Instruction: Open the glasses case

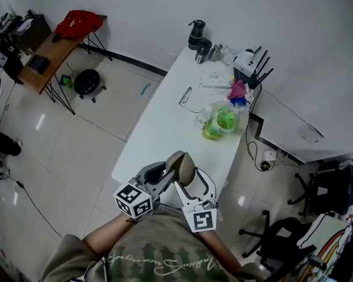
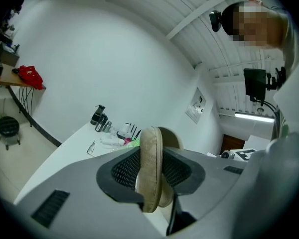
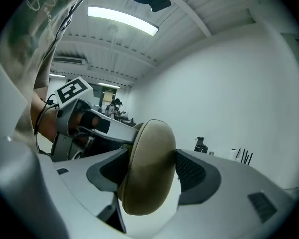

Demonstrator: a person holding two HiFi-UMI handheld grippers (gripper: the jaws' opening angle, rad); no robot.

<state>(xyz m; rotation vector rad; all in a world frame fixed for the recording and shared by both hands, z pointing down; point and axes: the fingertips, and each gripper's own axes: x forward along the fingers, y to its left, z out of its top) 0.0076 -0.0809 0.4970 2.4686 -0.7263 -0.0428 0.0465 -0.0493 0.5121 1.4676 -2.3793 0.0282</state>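
A tan oval glasses case [image 1: 181,167] is held up over the near end of the white table [image 1: 159,128], between both grippers. My left gripper [image 1: 167,171] comes in from the left, and in the left gripper view its gripper [image 2: 150,172] is shut on the case [image 2: 150,153], which stands edge-on with a second shell showing just behind the rim. My right gripper [image 1: 186,180] comes from the right. In the right gripper view the gripper [image 3: 149,172] has the case's [image 3: 148,168] broad side filling the gap, with both pads against it.
Farther along the table lie a pair of glasses [image 1: 185,96], a green and yellow bundle [image 1: 220,122], a power strip [image 1: 215,82], a pink object [image 1: 238,90], a router [image 1: 248,63] and a black flask [image 1: 195,34]. Black chairs [image 1: 282,239] stand at the right.
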